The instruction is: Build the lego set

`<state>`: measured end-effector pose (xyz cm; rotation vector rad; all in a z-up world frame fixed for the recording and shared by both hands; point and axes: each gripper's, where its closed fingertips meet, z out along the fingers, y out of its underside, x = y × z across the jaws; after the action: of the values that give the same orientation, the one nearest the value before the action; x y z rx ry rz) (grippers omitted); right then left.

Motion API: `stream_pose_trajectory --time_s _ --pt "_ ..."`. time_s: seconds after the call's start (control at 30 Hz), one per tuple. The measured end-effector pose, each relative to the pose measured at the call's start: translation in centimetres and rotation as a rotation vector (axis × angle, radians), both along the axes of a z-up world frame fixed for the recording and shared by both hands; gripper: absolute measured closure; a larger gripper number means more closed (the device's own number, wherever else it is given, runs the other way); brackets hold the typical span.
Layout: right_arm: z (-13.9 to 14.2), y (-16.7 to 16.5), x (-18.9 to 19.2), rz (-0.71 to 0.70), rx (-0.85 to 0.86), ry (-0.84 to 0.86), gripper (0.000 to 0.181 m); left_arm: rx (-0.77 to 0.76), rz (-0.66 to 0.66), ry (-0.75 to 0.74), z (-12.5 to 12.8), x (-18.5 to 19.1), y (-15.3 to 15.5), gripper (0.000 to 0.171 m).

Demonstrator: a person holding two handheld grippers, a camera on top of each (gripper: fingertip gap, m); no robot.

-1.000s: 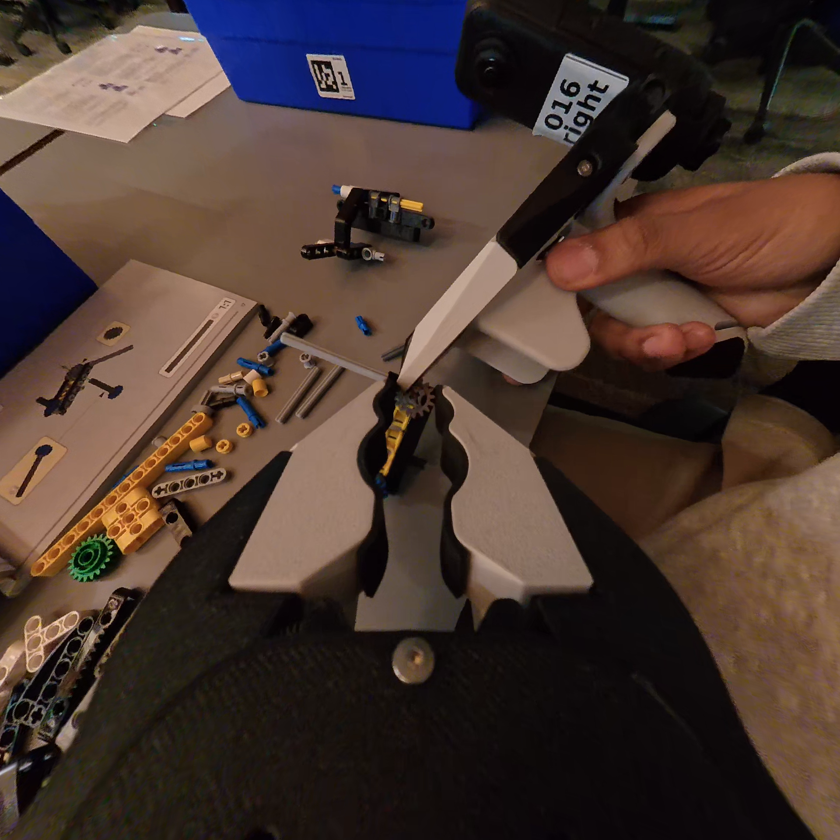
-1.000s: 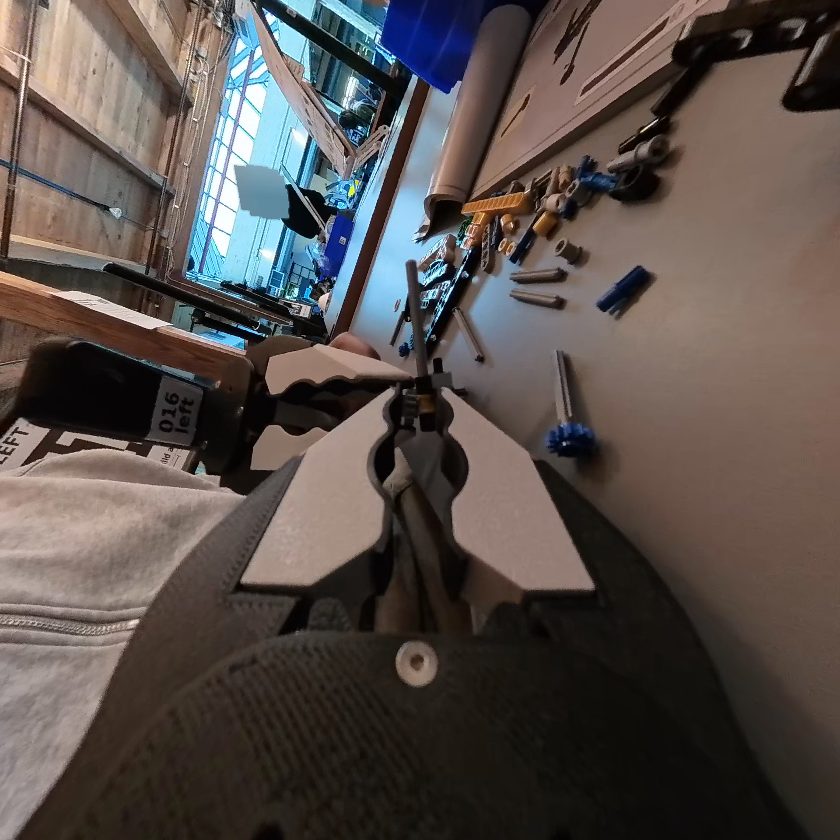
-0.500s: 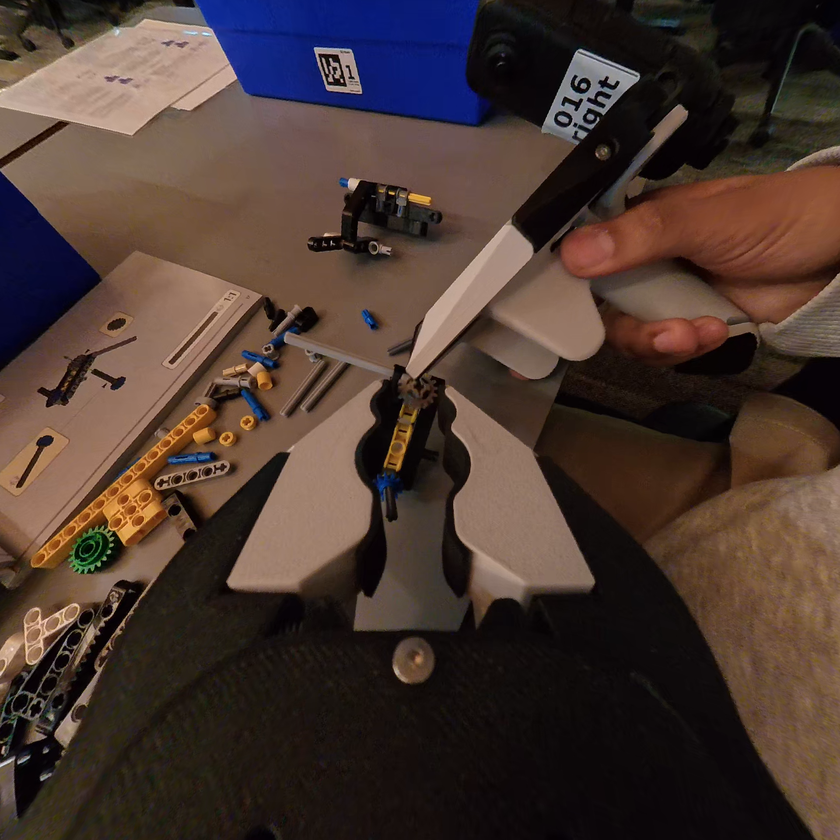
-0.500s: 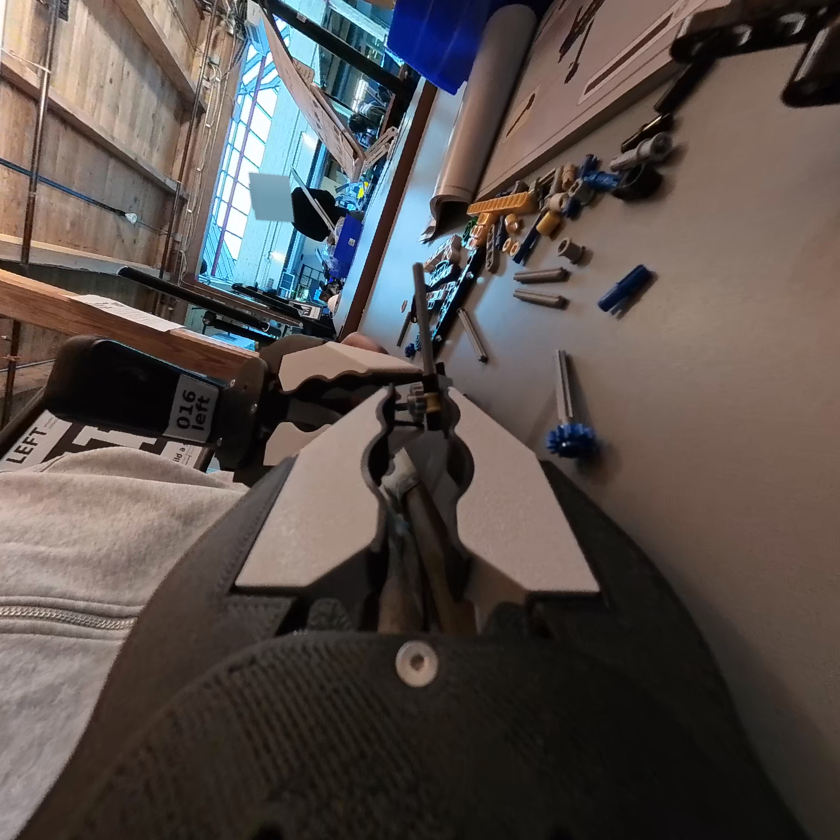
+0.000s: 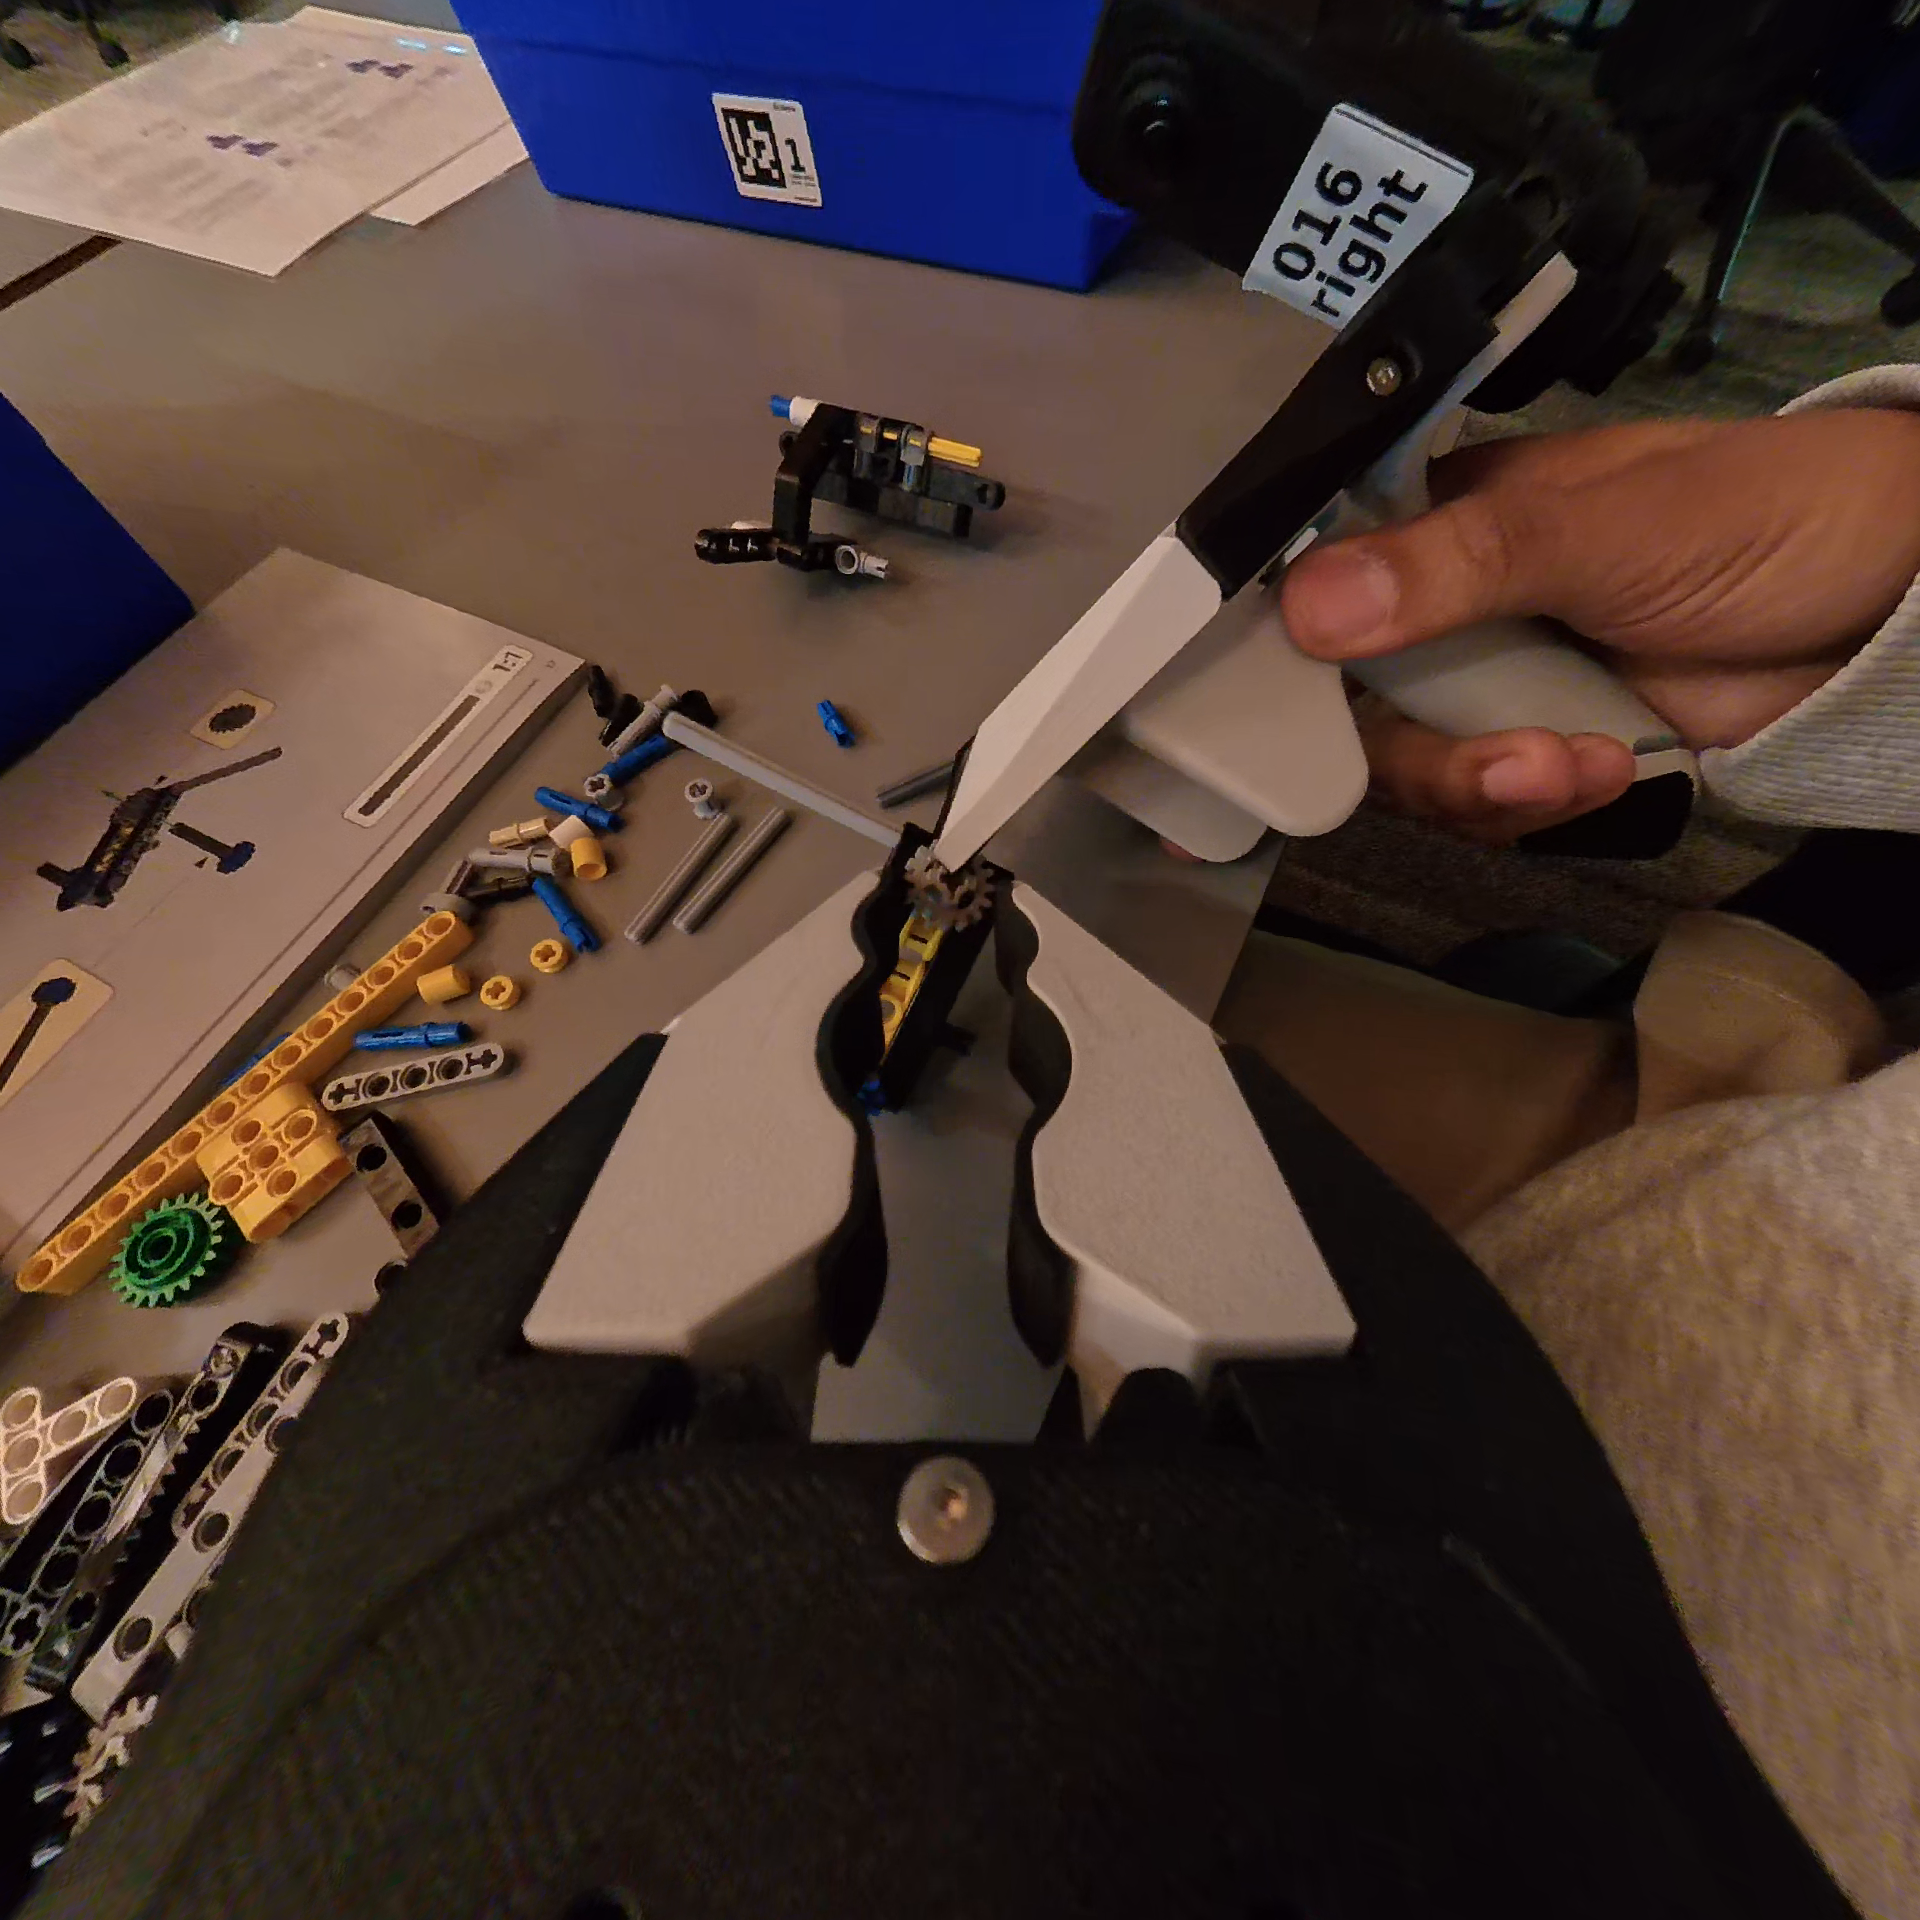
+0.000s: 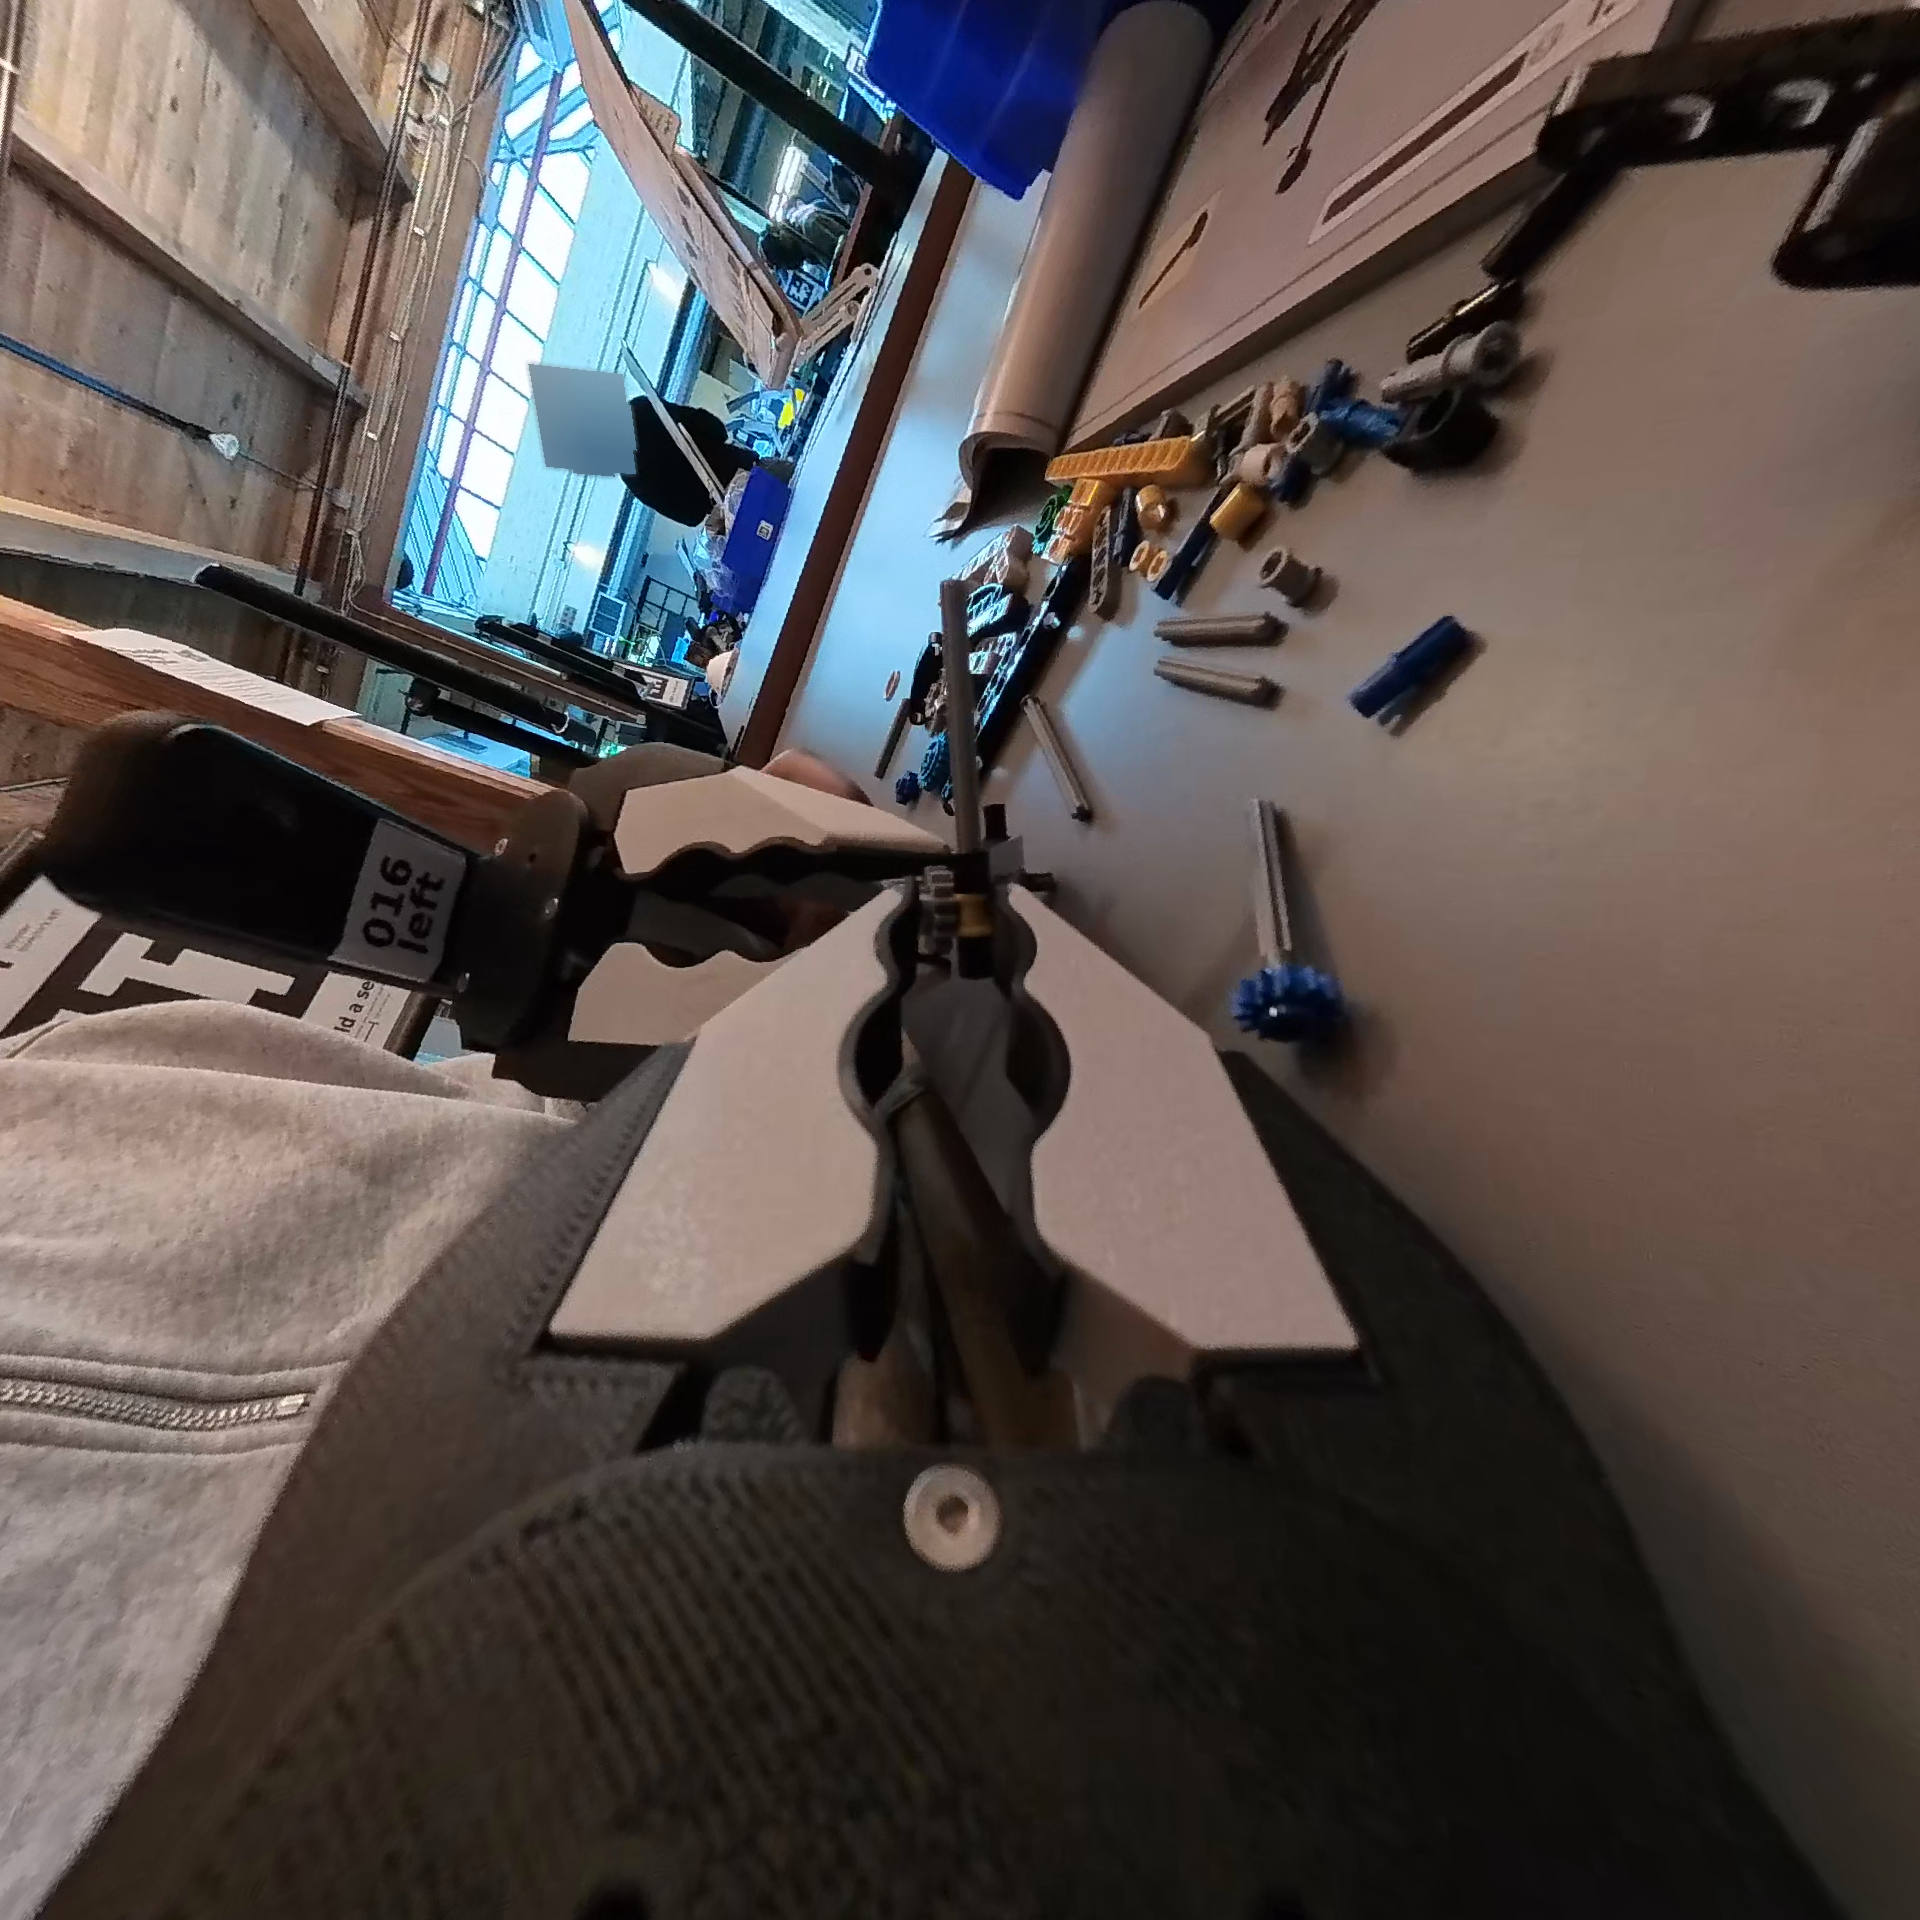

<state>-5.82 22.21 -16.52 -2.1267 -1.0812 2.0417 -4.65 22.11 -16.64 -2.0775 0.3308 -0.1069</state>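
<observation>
The small assembly now sits more upright between the left gripper fingers than 0.5 s ago, and its blue pin is almost hidden. Beside the assembly's gear, the right gripper has closed more tightly around the axle end.

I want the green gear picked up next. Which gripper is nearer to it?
Left. The green gear lies on the table just left of the left gripper; the right gripper reaches in from the far side.
</observation>
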Motion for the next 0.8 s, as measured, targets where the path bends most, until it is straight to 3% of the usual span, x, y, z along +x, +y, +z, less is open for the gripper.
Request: stream_pose_trajectory --time_s 0.37,0.57,0.8 --pt "0.5 0.6 0.1 -0.024 0.0 0.028 0.17 0.009 0.01 -0.013 0.8 -0.4 -0.2 0.151" --pt "1.3 0.5 0.1 0.001 -0.023 0.067 0.17 -0.03 -0.009 -0.152 1.6 -1.6 -0.7 0.138" --pt "1.6 -1.5 0.3 0.159 -0.072 0.066 0.17 -0.198 -0.215 -0.368 0.9 -0.5 -2.8 0.121"
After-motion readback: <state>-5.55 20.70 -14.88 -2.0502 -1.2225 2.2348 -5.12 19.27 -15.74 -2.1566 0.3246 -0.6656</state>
